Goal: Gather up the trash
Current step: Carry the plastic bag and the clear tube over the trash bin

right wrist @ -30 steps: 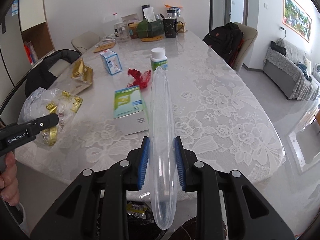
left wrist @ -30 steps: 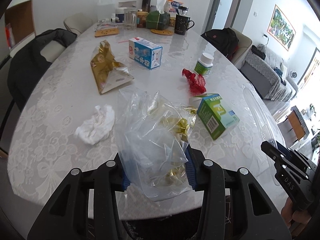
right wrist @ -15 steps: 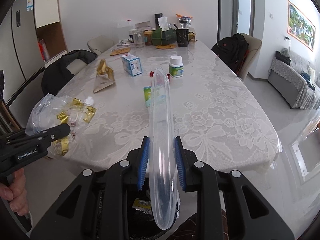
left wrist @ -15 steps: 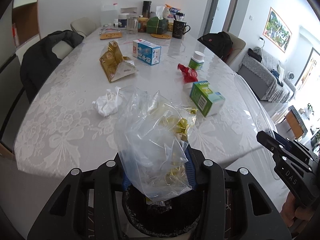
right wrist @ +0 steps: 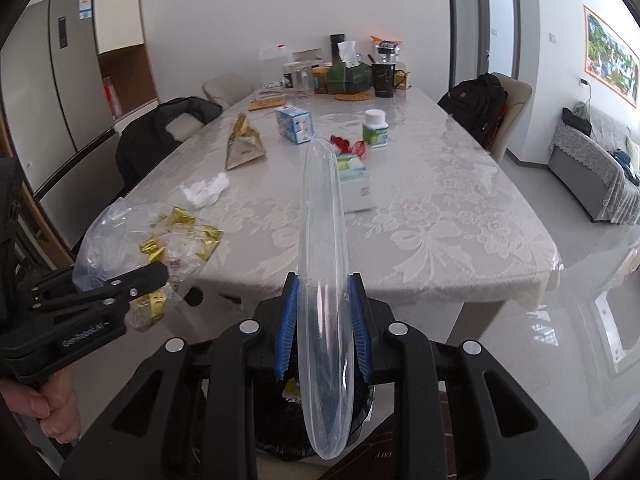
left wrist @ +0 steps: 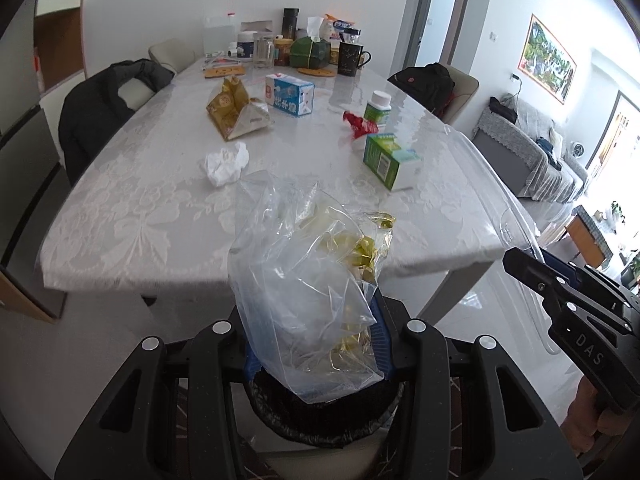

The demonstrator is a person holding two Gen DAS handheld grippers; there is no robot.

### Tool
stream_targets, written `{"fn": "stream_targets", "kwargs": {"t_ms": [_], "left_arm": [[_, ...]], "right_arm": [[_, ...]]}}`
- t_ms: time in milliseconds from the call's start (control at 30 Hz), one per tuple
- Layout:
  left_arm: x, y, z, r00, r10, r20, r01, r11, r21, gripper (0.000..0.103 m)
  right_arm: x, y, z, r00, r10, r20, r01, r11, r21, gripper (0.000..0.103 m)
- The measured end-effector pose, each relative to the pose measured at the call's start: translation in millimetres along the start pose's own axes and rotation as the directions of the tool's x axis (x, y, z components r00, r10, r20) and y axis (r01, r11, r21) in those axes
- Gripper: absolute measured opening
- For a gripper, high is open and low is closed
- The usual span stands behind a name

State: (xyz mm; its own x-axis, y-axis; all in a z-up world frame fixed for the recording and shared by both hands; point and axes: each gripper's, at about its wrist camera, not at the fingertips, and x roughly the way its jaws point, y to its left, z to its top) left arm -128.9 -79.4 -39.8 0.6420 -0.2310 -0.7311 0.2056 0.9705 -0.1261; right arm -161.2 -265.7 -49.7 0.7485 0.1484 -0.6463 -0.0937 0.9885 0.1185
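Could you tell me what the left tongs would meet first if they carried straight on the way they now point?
Most likely the black-lined trash bin just below the left tongs, which grip a clear plastic bag of gold wrappers. Depth is unclear; the table edge lies further ahead.

Bag and lid hang above bin, before table.

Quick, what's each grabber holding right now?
Left gripper: shut on the clear bag of gold wrappers.
Right gripper: shut on the clear plastic lid.
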Motion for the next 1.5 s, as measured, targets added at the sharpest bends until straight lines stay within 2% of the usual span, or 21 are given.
{"fn": "stream_targets", "kwargs": {"t_ms": [200, 467, 800, 1033, 1500], "left_arm": [[3, 6, -29, 1.0, -0.019, -0.017, 0.019, 1.0, -0.012, 0.042], [21, 21, -59, 0.998, 0.007, -0.068, -0.009, 1.0, -0.028, 0.042], [77, 31, -95, 0.987, 0.014, -0.162, -0.021, 0.999, -0.042, 0.042], [116, 24, -103, 0.98, -0.003, -0.199, -0.004, 0.999, -0.038, 0.042], [166, -22, -108, 0.969, -0.063, -0.239, 0.071, 0.997, 0.023, 0.042]], "right_arm": [[0, 9, -27, 0.997, 0.052, -0.054, -0.054, 0.998, -0.025, 0.025], [18, 13, -64, 0.991, 0.057, -0.121, -0.061, 0.998, -0.032, 0.025], [70, 11, -101, 0.975, 0.06, -0.214, -0.067, 0.998, -0.023, 0.024], [94, -1, -116, 0.962, 0.056, -0.266, -0.061, 0.998, -0.011, 0.024], [91, -44, -136, 0.957, -0.004, -0.291, 0.018, 0.999, 0.048, 0.024]]}}
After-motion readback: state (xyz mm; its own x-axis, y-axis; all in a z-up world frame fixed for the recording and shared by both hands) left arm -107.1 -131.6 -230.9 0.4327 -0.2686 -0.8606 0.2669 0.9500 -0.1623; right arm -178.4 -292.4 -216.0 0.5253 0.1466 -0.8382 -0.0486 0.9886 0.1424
